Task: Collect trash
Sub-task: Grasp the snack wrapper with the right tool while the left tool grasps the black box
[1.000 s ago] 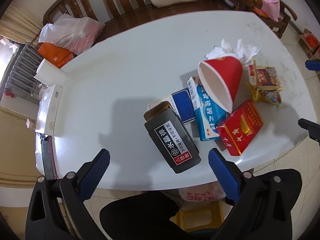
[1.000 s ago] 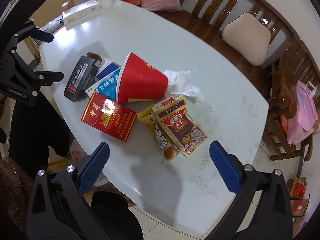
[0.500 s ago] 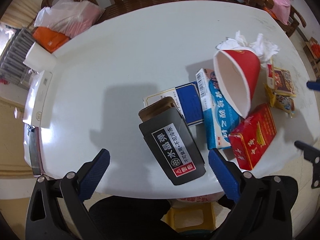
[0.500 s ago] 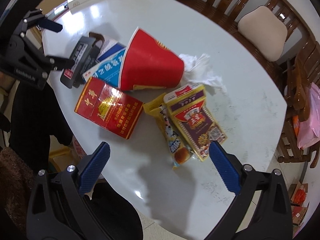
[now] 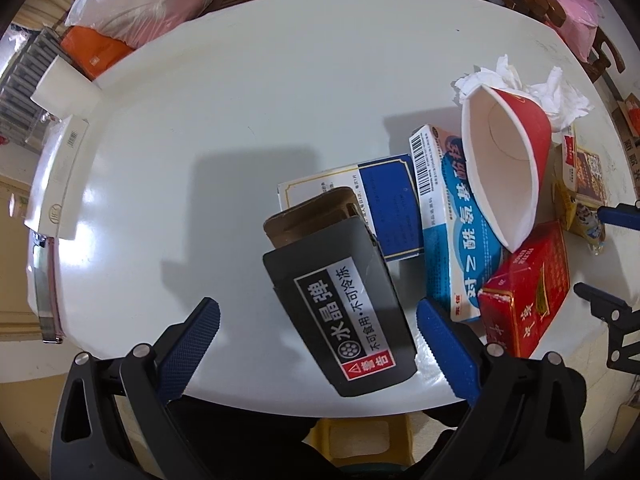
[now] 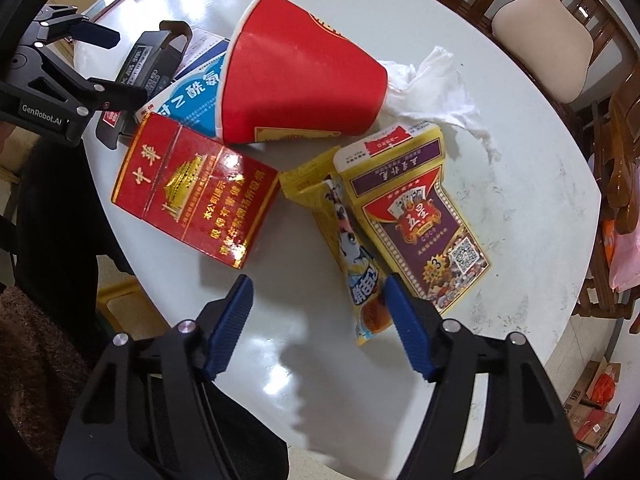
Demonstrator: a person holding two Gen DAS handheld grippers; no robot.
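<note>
Trash lies in a pile on the white oval table (image 5: 240, 100). A dark grey box (image 5: 344, 304) lies nearest my open left gripper (image 5: 316, 312), between its fingers. Beside it are a blue-and-white box (image 5: 384, 200), a blue medicine box (image 5: 456, 220), a red paper cup (image 6: 296, 76) on its side, a red cigarette pack (image 6: 196, 188), crumpled tissue (image 6: 436, 92), a yellow snack wrapper (image 6: 352, 248) and a purple-and-yellow card packet (image 6: 416, 216). My open right gripper (image 6: 320, 292) hovers over the table edge, its right finger over the wrapper's end.
A white box (image 5: 56, 172) and a tissue block (image 5: 64, 92) sit at the table's far left. Wooden chairs (image 6: 616, 120) with a cushion (image 6: 544, 40) and plastic bags (image 5: 132, 12) ring the table. A yellow stool (image 5: 360, 436) stands below the near edge.
Both grippers have come down and closer to the pile. The left now straddles the dark grey box; the right has narrowed its opening near the yellow wrapper.
</note>
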